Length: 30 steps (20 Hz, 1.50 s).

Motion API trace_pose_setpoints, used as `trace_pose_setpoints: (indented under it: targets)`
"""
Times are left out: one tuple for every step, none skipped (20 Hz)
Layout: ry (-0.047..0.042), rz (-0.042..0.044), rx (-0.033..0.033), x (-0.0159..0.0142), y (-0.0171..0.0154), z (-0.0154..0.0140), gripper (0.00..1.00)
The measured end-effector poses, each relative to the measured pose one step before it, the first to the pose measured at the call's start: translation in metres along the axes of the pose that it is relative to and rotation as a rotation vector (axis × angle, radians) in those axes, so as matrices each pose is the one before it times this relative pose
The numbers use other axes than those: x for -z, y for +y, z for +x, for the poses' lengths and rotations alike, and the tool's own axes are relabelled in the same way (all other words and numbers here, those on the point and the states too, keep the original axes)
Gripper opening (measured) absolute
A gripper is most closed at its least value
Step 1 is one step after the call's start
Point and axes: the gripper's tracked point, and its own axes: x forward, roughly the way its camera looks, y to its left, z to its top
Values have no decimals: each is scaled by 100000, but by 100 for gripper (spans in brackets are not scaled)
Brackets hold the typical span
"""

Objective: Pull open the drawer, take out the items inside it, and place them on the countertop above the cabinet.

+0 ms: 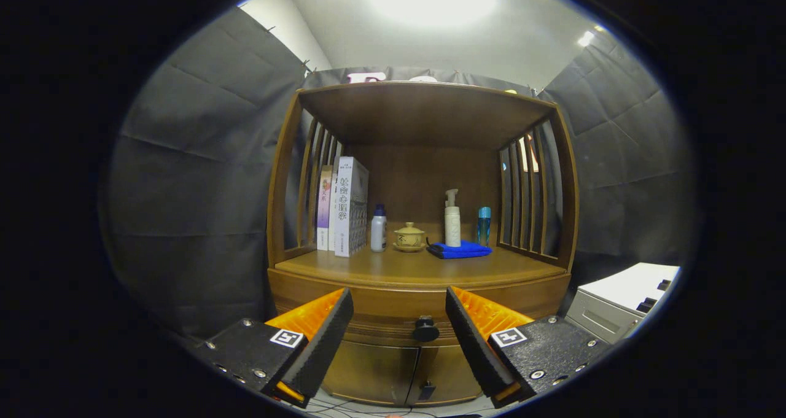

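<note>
A wooden cabinet [417,270] with an open shelf niche stands straight ahead. Its drawer [393,307] is closed, and the dark round knob [425,330] sits just beyond my fingers, a little right of midway between them. The countertop [405,266] lies above the drawer front. My gripper [399,310] is open, fingers spread wide with nothing held, aimed at the drawer front. What lies inside the drawer is hidden.
On the countertop stand books [344,206], a small white bottle [378,229], a lidded yellow cup [409,237], a pump bottle [452,220] on a blue cloth [459,250], and a blue bottle [484,224]. Two lower doors [399,369] sit under the drawer. A white unit [620,301] stands to the right.
</note>
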Motion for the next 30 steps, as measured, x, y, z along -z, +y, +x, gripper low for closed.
trace_pose_setpoints:
  targets:
    - [-777, 941, 534, -386, -69, 308, 95]
    - [-643, 769, 316, -367, 21, 710, 94]
    - [-260, 457, 220, -153, 116, 706, 94]
    - [121, 180, 346, 1, 149, 772, 95]
    - [123, 241, 514, 69, -45, 651, 95]
    - [144, 552, 308, 167, -81, 573, 95]
    - [481, 705, 421, 300, -84, 666, 95]
    - [460, 856, 661, 555, -16, 640, 95]
    - [963, 987, 583, 650, 35, 700, 95]
    - [1949, 858, 128, 815, 74, 749, 94]
    - [2146, 668, 61, 776, 133, 750, 94]
    - [2940, 379, 134, 813, -179, 1008, 95]
    - [2552, -36, 97, 968, -107, 1052, 95]
    - [2972, -425, -444, 1198, -227, 1278, 95]
    - [3479, -837, 94, 1347, -58, 757, 95]
    - [2865, -1014, 794, 1219, 90, 780, 95]
    - [2543, -873, 1042, 816, -123, 512, 95]
    - [1748, -738, 1376, 514, -437, 118, 95]
    - [732, -370, 1578, 229, -474, 242, 95]
    - [316, 293, 1604, 344, -598, -155, 95]
    - [987, 643, 1199, 158, -406, 273, 95]
    - [1189, 575, 726, 241, -445, 178, 95]
    - [1379, 135, 481, 324, -366, 241, 95]
    - [1470, 142, 657, 471, -390, 406, 95]
    - [1253, 355, -396, 413, -217, 186, 94]
    - [774, 889, -42, 366, -140, 128, 93]
    - [972, 1229, 766, 304, -356, 75, 89]
    - [685, 1349, 670, 294, -292, 46, 83]
    - [221, 967, 157, 114, -39, -20, 78]
    - [-456, -163, 986, -121, -298, 16, 73]
